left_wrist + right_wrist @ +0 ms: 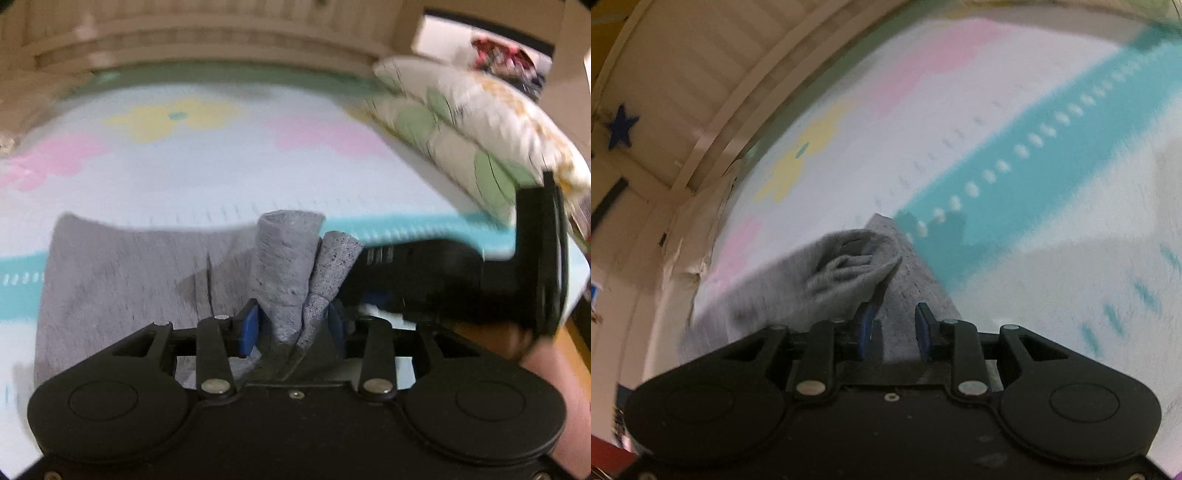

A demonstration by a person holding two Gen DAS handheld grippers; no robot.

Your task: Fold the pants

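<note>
Pants [122,280], one pair, between two tools.

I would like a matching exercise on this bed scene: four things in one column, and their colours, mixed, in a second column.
Things:
1. pants
2. pads of the left tool
3. stripe on the sheet
4. star on the wall

Colours:
A. turquoise
B. dark blue
C. grey
D. bright blue

Pairs: 1-C, 2-D, 3-A, 4-B
</note>
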